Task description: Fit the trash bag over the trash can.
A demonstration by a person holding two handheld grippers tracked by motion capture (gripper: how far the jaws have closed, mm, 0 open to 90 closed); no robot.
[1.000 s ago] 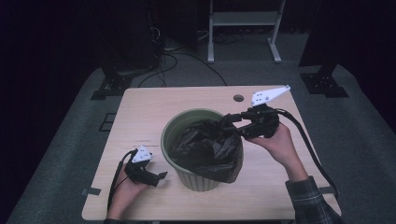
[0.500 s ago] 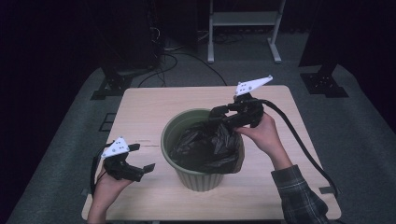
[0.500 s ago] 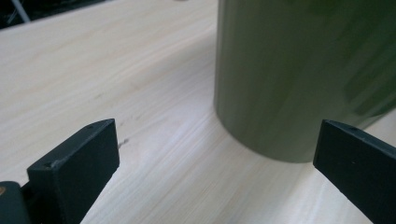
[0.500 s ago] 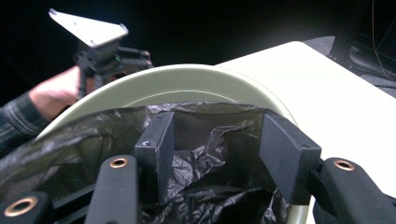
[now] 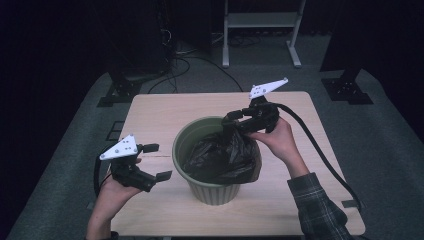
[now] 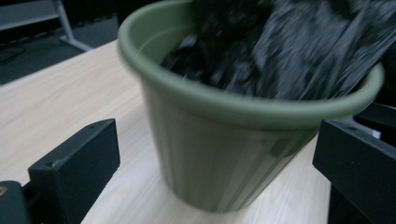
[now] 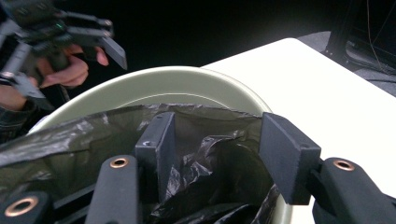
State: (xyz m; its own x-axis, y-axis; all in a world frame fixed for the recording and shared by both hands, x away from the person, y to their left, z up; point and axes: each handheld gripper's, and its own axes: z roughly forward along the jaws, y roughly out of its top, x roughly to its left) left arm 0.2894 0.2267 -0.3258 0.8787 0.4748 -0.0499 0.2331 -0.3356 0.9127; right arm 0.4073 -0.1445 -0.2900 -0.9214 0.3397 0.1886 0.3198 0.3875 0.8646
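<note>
My left hand-held gripper (image 5: 152, 161) has risen off the tabletop (image 5: 165, 107) since a second ago and now hangs at about nine o'clock of the green bin (image 5: 210, 190), jaws spread wide with nothing between them. My right hand-held gripper (image 5: 231, 121) has slid a little along the bin's rim to about one o'clock; its jaws stand partly apart, straddling the edge of the black bag (image 5: 225, 160), though I cannot tell whether the pads press it. The bag sits bunched inside the bin mid-tabletop.
</note>
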